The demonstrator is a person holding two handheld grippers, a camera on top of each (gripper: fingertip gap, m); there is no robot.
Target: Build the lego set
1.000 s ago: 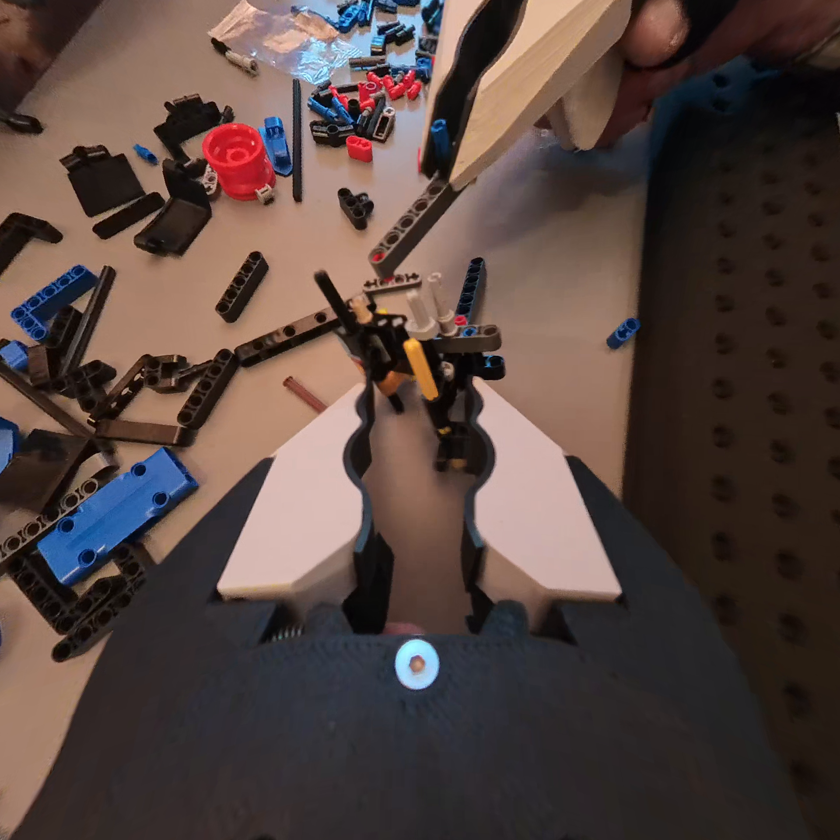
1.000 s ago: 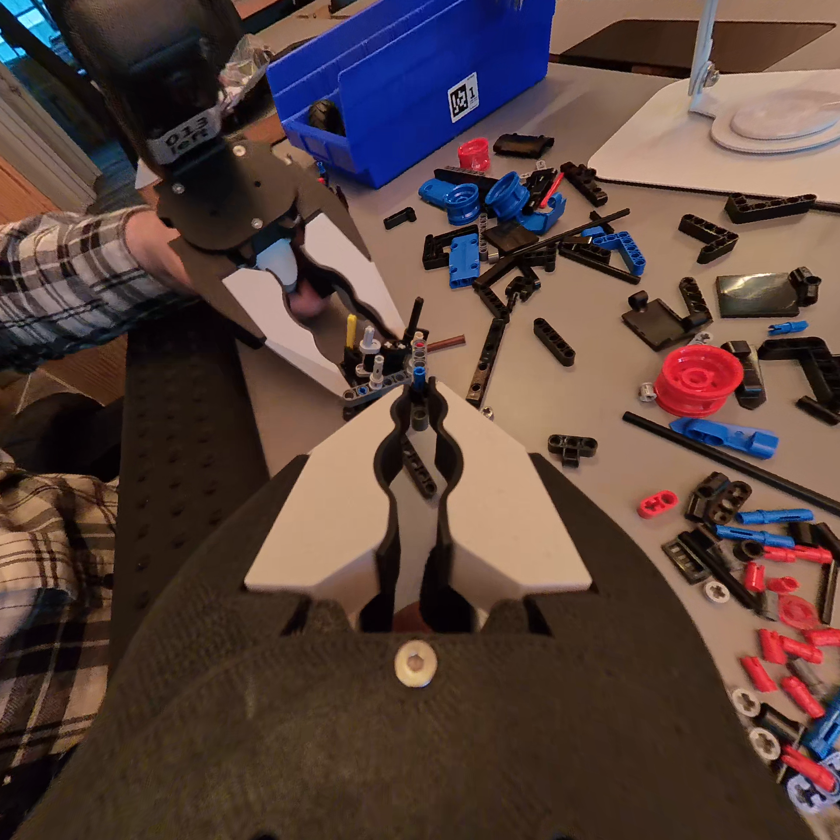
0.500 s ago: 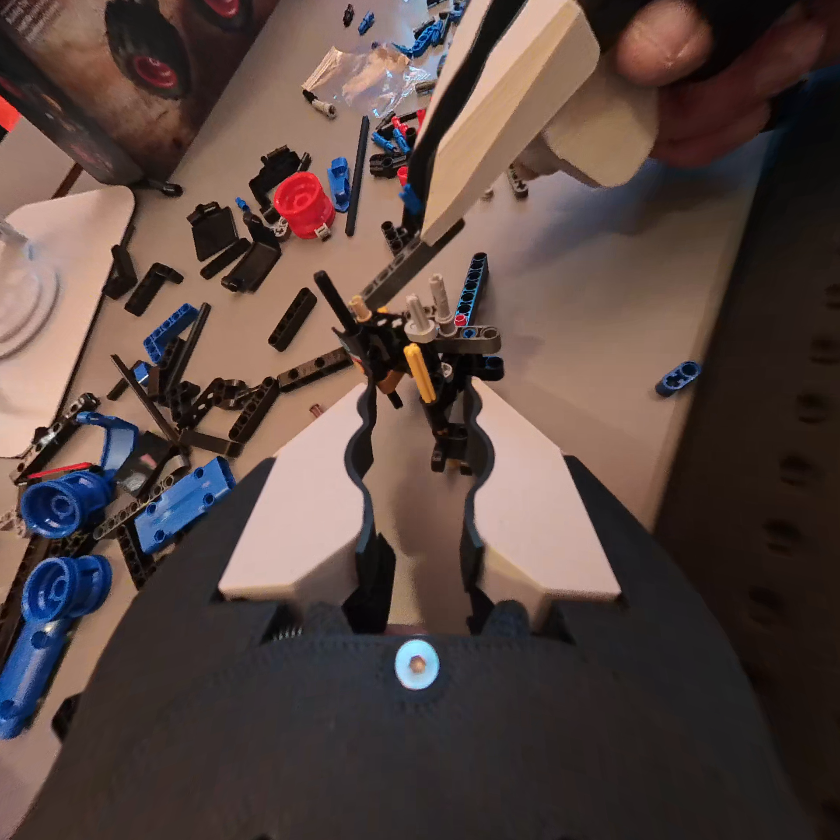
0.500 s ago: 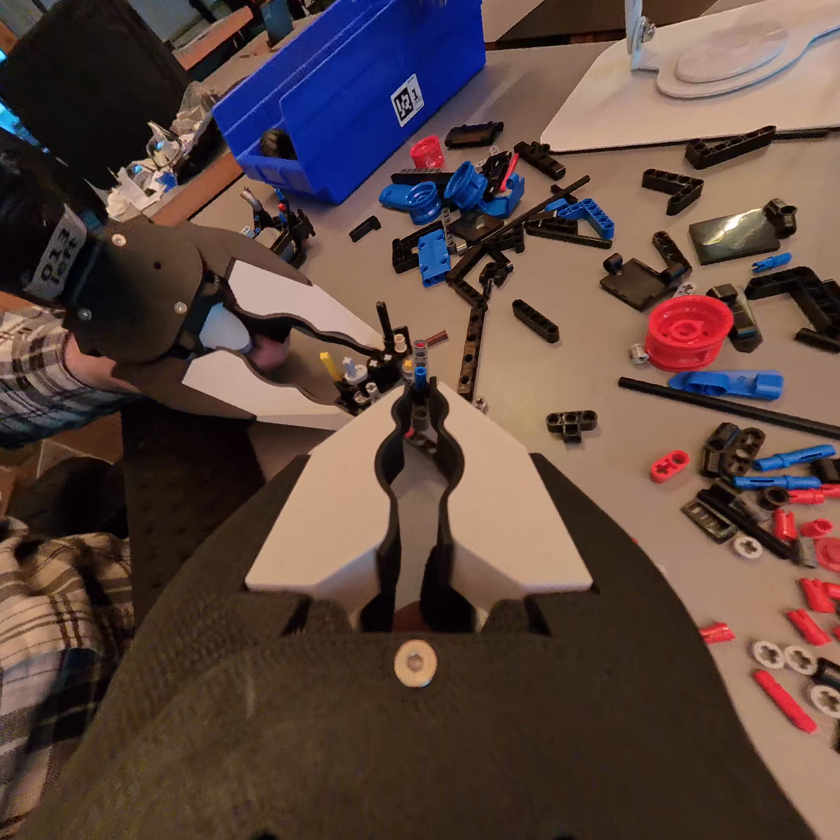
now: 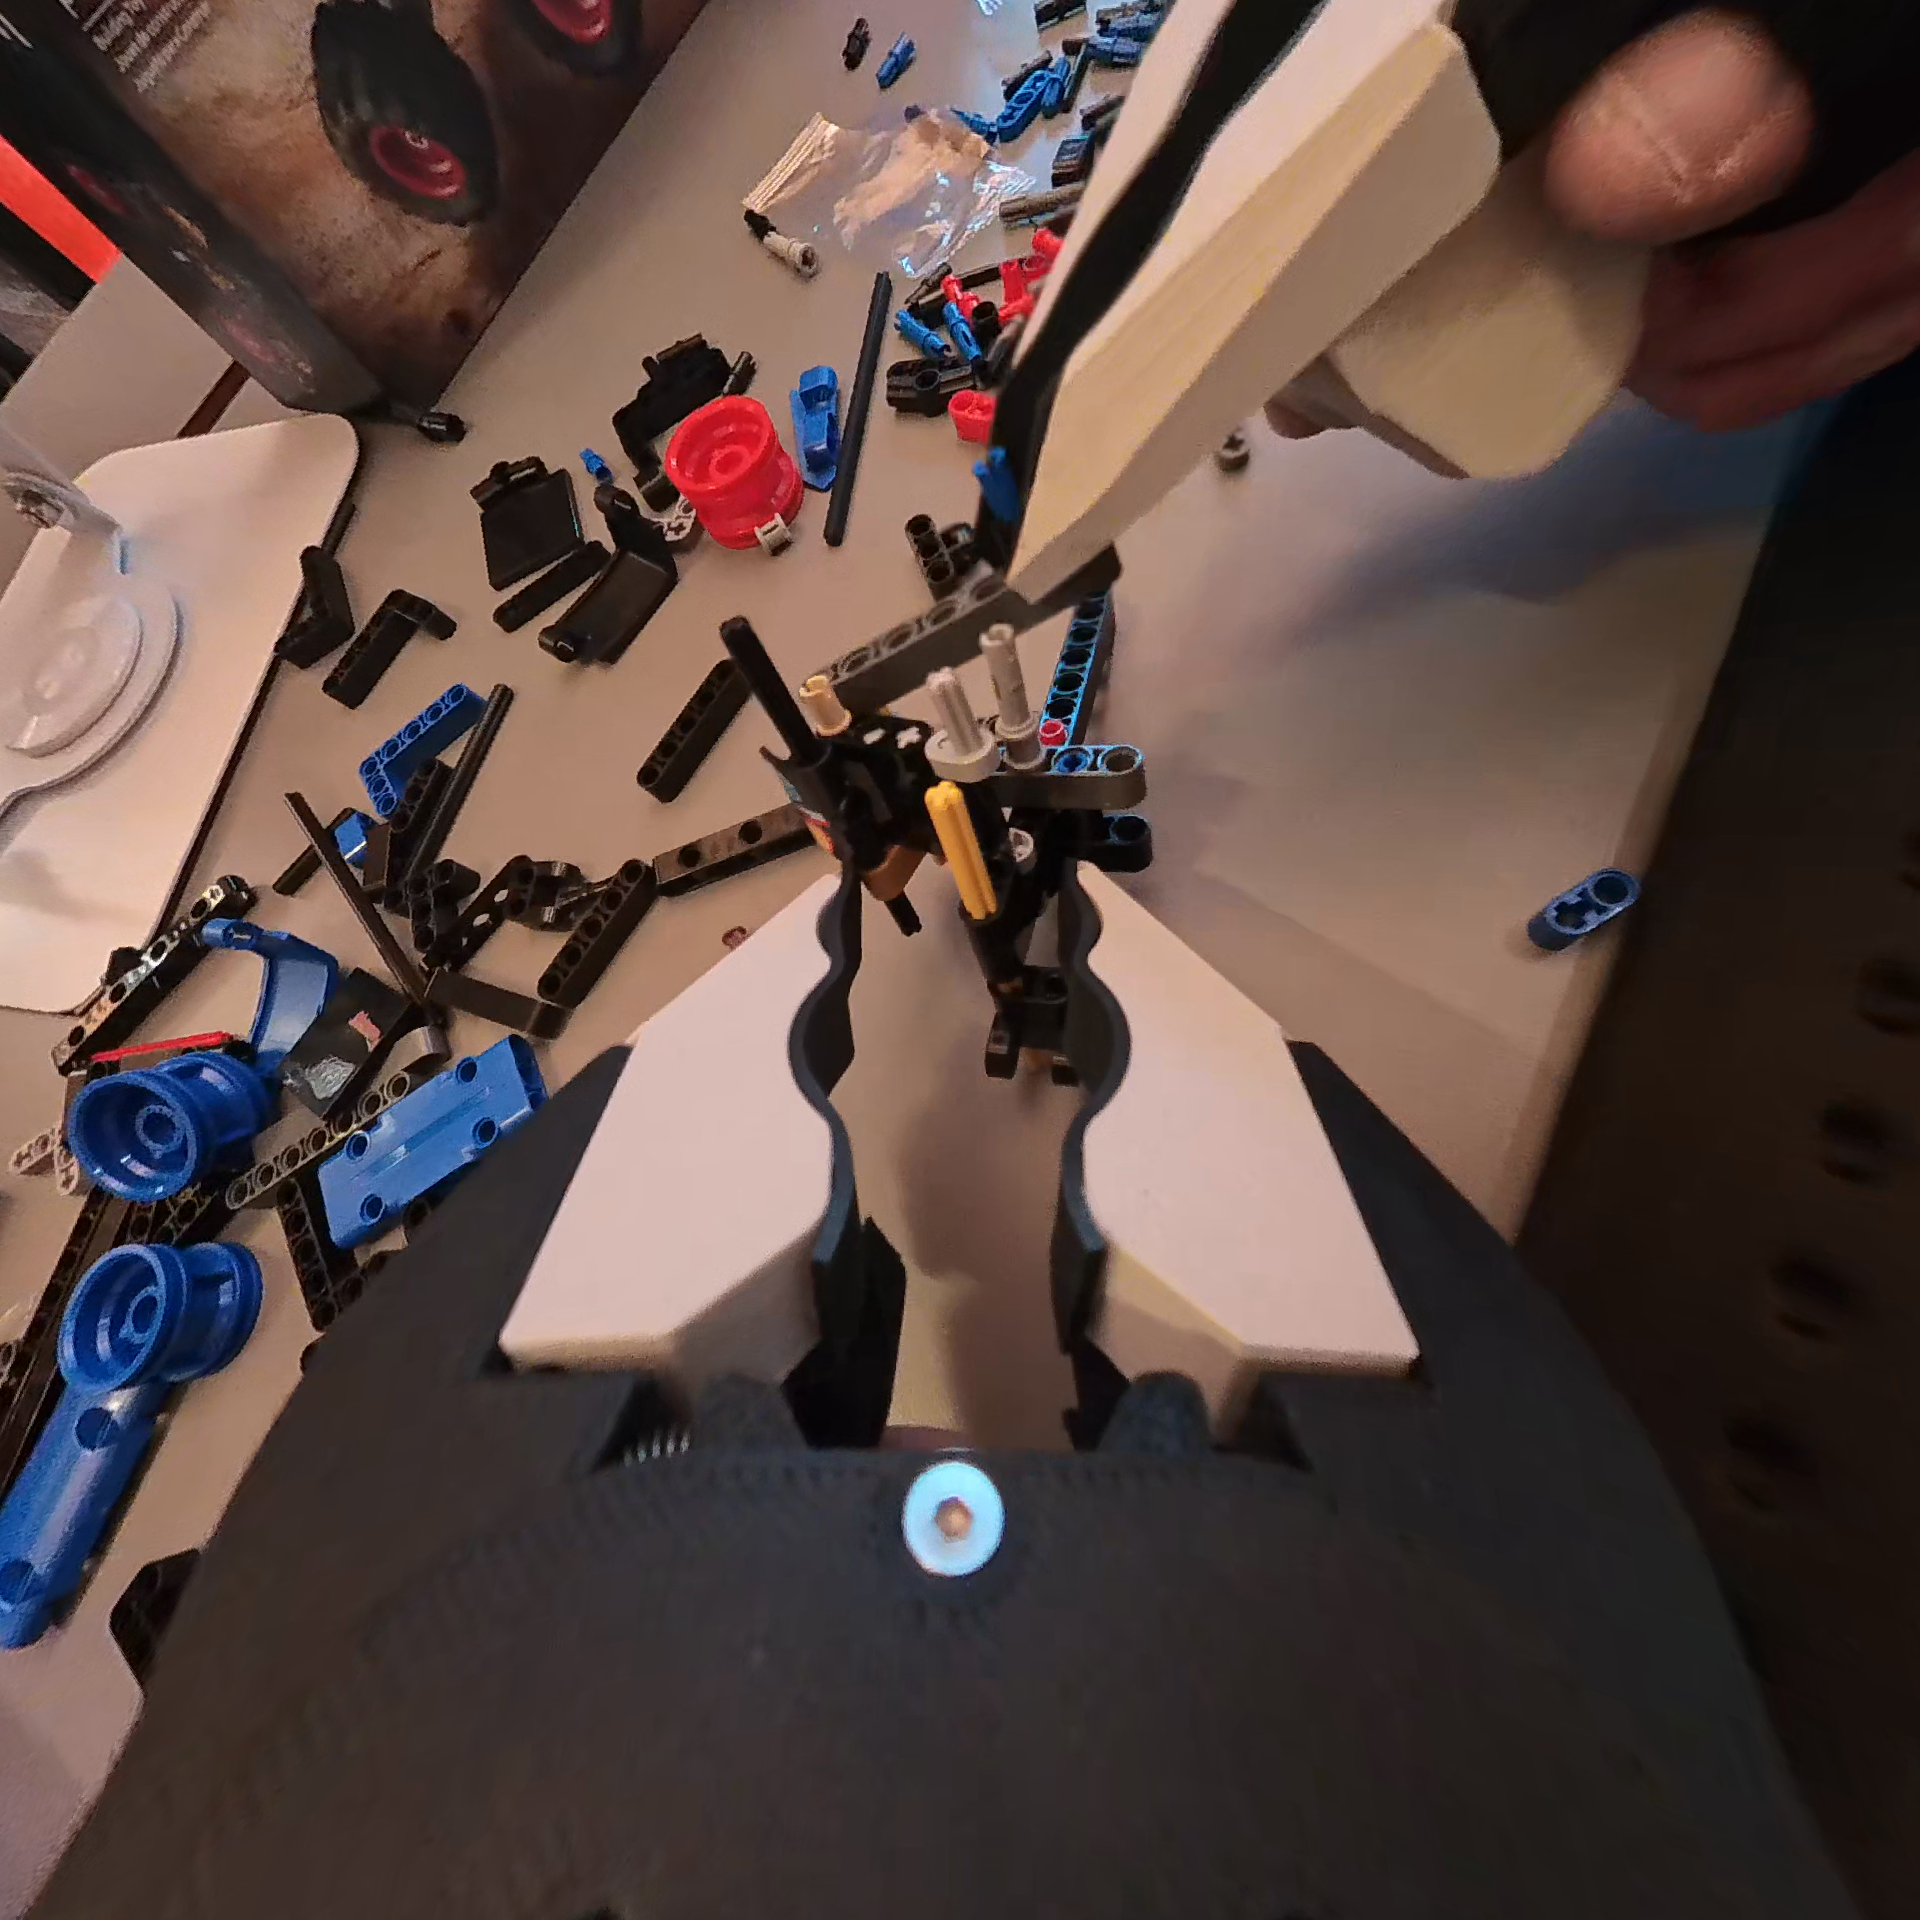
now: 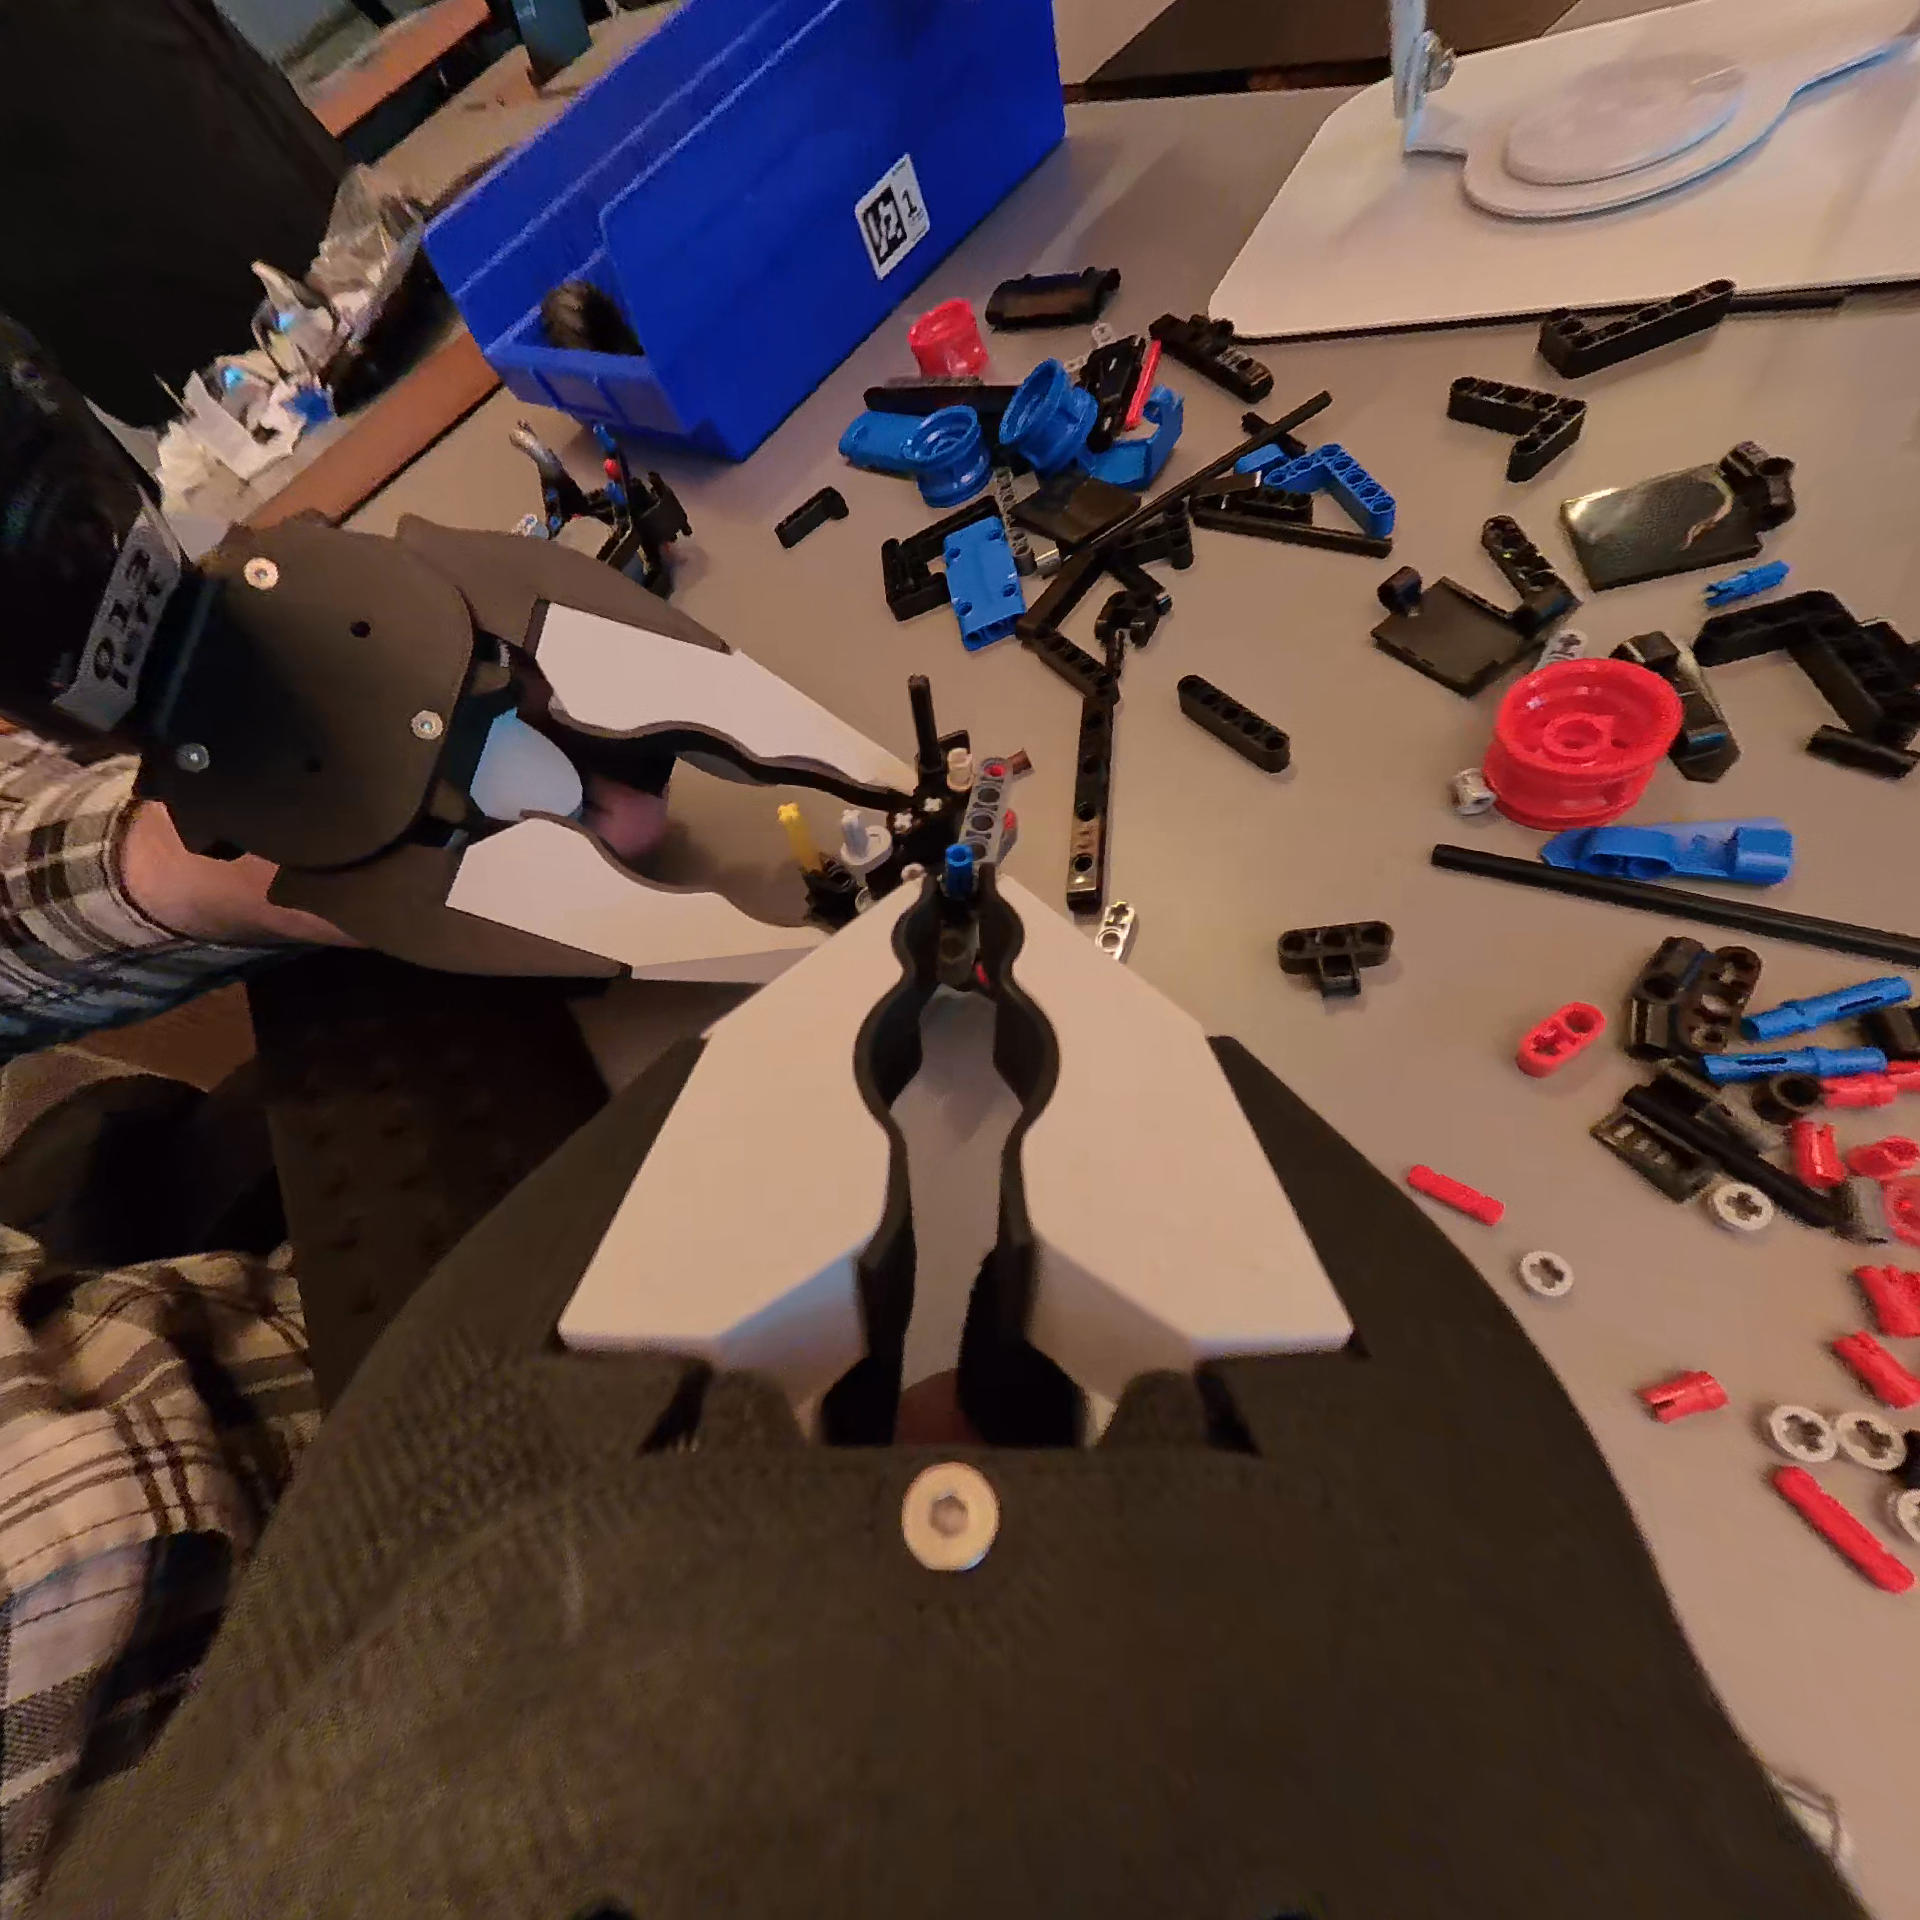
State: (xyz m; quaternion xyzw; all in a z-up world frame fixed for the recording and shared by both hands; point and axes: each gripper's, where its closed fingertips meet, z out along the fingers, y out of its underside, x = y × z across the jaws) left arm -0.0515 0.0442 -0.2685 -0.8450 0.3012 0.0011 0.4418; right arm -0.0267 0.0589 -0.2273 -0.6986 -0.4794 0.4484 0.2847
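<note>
Grey perforated plastic beam with a blue pin sits pinched in the nearly closed right gripper, touching the black lego assembly that the left gripper clamps above the grey bench.

Red wheel, blue bin, plaid sleeve, grey table

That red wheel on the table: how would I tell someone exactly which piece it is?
Start at the big blue bin at the table's far side, then look well to its right, past the tangle of black beams. The red wheel lies there on its side above a long black rod. It is the largest red piece, round and spoked.
</note>
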